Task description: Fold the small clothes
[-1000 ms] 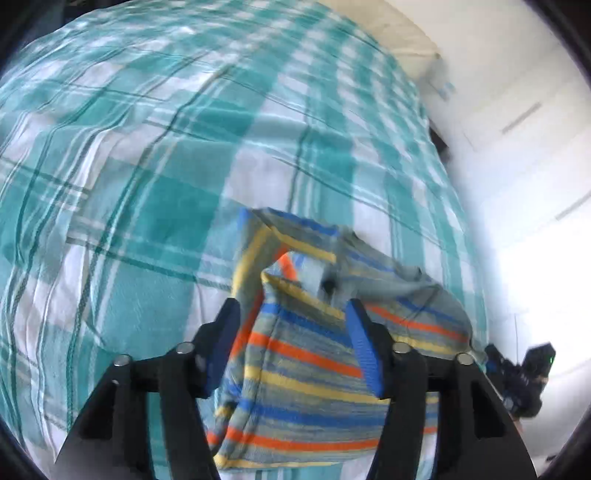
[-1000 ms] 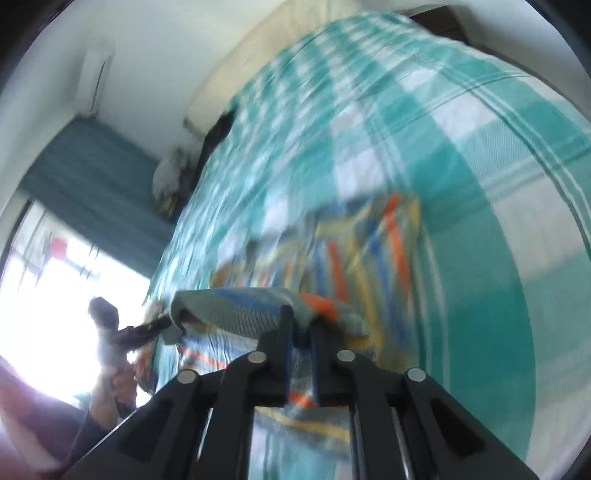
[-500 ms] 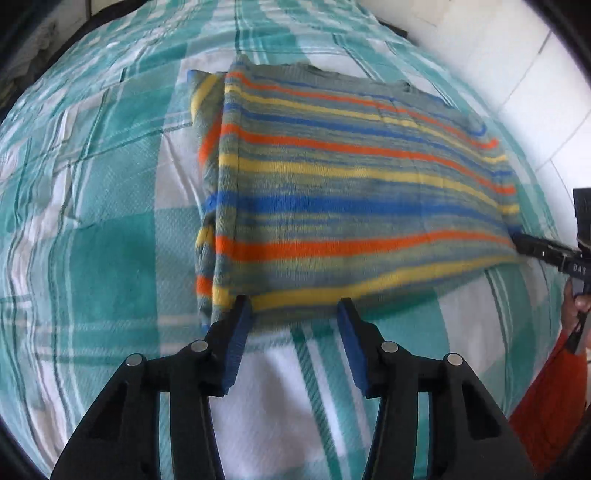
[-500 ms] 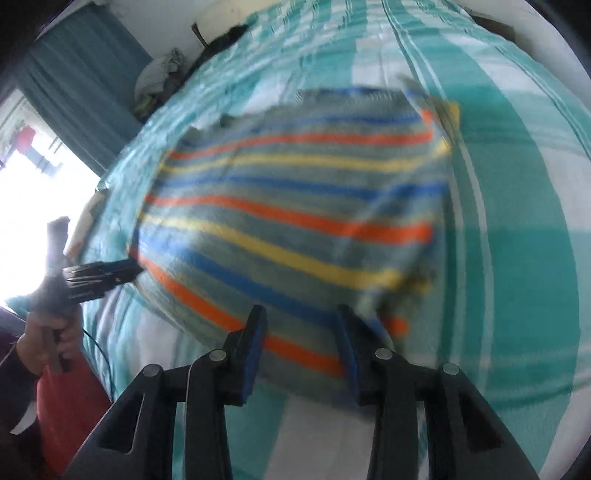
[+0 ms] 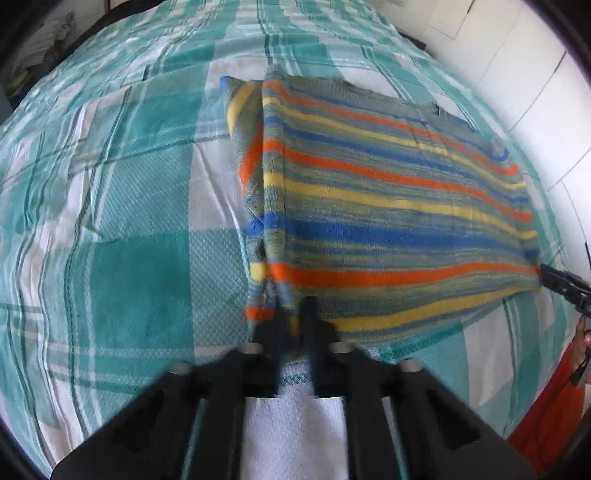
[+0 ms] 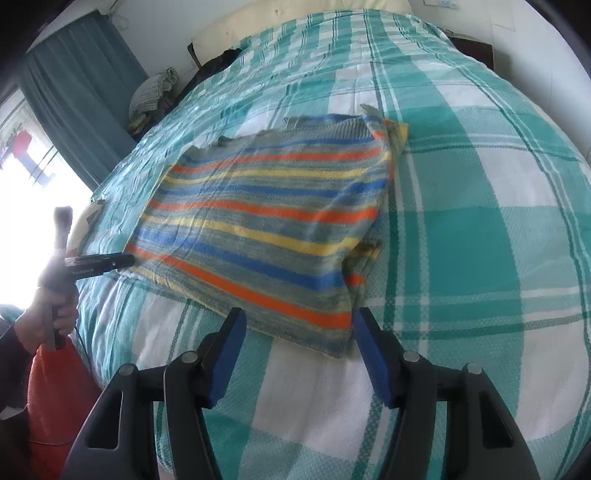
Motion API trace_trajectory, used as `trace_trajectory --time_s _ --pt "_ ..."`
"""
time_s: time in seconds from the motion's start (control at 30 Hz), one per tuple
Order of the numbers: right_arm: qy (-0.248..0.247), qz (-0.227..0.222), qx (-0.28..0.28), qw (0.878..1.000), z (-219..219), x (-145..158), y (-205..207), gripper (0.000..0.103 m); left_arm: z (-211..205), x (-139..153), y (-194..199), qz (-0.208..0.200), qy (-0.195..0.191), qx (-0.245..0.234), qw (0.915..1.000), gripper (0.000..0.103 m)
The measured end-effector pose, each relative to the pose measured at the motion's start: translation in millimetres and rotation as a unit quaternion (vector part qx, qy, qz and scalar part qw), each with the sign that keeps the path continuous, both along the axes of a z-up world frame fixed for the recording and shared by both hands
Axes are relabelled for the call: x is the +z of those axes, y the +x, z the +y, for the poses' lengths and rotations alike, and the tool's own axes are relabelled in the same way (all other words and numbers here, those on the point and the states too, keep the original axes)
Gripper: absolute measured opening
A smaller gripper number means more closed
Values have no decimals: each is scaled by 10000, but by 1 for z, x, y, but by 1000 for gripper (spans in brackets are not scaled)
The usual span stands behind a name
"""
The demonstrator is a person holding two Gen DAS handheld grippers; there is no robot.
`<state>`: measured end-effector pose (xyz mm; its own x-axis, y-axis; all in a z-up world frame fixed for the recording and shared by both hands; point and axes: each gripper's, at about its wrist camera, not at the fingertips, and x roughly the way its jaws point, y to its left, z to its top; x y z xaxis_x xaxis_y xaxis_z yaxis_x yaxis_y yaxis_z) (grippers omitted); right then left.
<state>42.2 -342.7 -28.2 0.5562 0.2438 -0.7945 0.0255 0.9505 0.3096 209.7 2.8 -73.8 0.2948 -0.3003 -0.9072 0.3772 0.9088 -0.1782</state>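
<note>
While the striped sweater (image 5: 388, 206) lies half-folded on the bed (image 5: 140, 221), left gripper (image 5: 293, 314) pinches its near corner; right gripper (image 6: 297, 328) is opening, empty; another fold likely remains.

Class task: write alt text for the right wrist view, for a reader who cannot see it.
A striped sweater lies folded flat on a teal plaid bedspread. The right gripper hovers at its near edge, jaws opening with nothing between them, while the left gripper pinches the far corner.

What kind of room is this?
Most likely a bedroom. A striped sweater lies on a bed with a teal checked bedspread, a pillow sits at its far end, and teal curtains hang by a bright window.
</note>
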Motion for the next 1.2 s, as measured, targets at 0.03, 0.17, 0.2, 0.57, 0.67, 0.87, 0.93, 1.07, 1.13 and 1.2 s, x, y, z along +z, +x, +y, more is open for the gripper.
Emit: trace_trajectory --time_s 0.03,0.17,0.2,0.57,0.67,0.87,0.93,1.07,1.13,1.2 --pt "34 76 48 10000 0 -3 3 14 5 5 -2 30 -148 85 9999 2" --pt "280 194 45 9994 -11 13 0 0 29 30 -20 -44 -427 -35 9991 1" --pt "247 256 47 9994 -15 16 -2 0 32 28 -24 11 -401 -71 9992 1" --pt "-132 124 -394 9991 -58 33 21 49 29 54 8 -631 -183 218 9976 70" --pt "-328 -279 -425 9982 -60 53 59 58 9 57 52 -771 -297 384 9958 72" --pt "-584 227 -675 9958 -57 20 150 4 -26 -3 113 -159 87 800 9966 9" --pt "-835 190 -690 9939 -55 21 155 4 -18 8 105 -410 -158 953 9945 6" --pt "-735 -503 -808 9927 -61 40 145 4 -14 4 93 -686 -14 924 9933 9" --pt "-756 60 -824 9937 -69 7 160 4 -21 -7 89 -779 299 789 9934 15" --pt "-572 198 -823 9948 -75 -12 161 5 -22 2 83 -857 451 818 9919 28"
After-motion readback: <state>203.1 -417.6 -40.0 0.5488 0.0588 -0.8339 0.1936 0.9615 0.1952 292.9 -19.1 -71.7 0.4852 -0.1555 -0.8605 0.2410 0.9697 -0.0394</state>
